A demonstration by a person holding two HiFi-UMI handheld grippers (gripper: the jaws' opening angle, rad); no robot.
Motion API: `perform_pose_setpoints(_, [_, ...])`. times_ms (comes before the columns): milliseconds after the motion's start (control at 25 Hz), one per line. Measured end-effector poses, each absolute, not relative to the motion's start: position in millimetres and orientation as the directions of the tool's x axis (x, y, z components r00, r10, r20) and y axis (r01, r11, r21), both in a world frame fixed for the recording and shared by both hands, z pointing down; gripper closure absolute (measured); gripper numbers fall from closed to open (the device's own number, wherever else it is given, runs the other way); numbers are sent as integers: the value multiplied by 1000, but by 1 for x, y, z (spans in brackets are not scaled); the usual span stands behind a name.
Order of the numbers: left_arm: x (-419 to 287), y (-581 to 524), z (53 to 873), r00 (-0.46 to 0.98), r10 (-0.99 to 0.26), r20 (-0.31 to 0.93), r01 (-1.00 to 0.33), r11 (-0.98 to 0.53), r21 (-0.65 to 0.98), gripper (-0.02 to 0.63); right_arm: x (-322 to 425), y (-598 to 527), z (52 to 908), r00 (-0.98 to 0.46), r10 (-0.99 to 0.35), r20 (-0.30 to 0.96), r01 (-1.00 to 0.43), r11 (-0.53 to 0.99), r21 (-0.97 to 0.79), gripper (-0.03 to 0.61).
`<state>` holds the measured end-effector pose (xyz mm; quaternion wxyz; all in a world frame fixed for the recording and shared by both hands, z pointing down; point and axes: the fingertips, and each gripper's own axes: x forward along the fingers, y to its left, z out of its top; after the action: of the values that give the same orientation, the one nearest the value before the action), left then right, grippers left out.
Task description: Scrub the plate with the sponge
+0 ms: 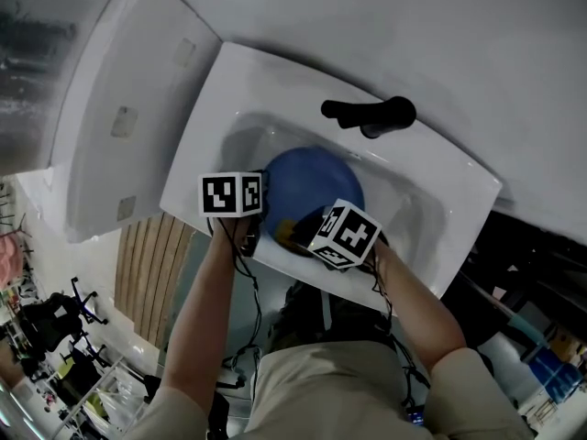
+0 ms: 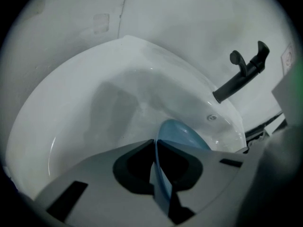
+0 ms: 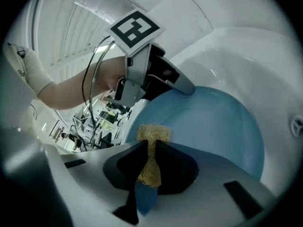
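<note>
A round blue plate (image 1: 307, 186) stands tilted in the white sink (image 1: 229, 99). My left gripper (image 1: 266, 211) is shut on the plate's near left rim; in the left gripper view the thin blue edge (image 2: 182, 134) runs between the jaws of that gripper (image 2: 155, 143). My right gripper (image 3: 151, 143) is shut on a yellow sponge (image 3: 152, 134) with a blue backing. The sponge's tip rests on the plate's face (image 3: 213, 126) near its lower left edge. From the right gripper view the left gripper (image 3: 182, 86) clamps the plate's far rim.
A black faucet (image 1: 371, 115) sits on the sink's back ledge, with its lever (image 2: 241, 74) over the basin. An overflow hole (image 3: 297, 125) shows in the basin wall. A large white fixture (image 1: 119, 126) stands left of the sink, with wooden slats (image 1: 151, 264) below.
</note>
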<state>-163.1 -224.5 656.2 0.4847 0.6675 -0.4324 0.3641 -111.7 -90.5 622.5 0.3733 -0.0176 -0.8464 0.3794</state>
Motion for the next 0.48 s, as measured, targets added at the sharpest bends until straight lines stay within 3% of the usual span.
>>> perform_pose_setpoints(320, [-163, -222, 653, 370, -218, 903, -926, -161, 340, 588, -138, -178, 650, -745, -27, 666, -477, 719, -505, 514])
perform_pose_setpoints(480, [-169, -226, 653, 344, -228, 911, -935, -170, 310, 591, -143, -195, 657, -748, -39, 663, -468, 738, -485, 512])
